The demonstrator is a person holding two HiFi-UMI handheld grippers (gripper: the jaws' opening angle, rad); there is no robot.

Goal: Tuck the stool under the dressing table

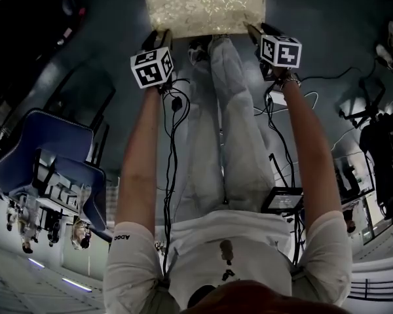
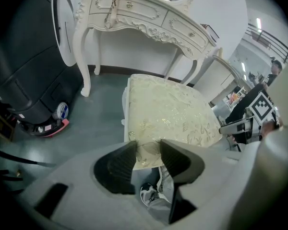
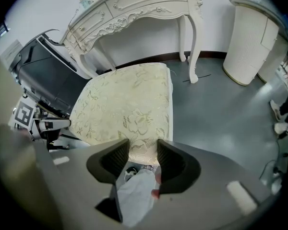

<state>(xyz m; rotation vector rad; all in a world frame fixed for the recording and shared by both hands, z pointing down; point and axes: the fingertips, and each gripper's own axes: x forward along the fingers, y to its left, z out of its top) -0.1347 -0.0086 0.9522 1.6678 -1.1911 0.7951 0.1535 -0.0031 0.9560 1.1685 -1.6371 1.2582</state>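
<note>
Cream stool [image 1: 203, 5] cropped at head view's top.

Under the dressing table [image 2: 134, 13], the opening between the curved front legs is standing open. The stool [image 2: 168, 114] is sitting just before it and taking up most of that width. A strip of bare floor [image 2: 101, 109] is running along the stool's left side up to the left leg [image 2: 80, 56]. A black machine [image 2: 29, 71] is crowding that leg from outside. A white basket [image 3: 252, 42] is standing beyond the right leg [image 3: 191, 47], with open floor lying between basket and stool. Cables [image 1: 312, 98] are trailing by the person's feet. A blue chair [image 1: 46, 156] is standing well apart.
</note>
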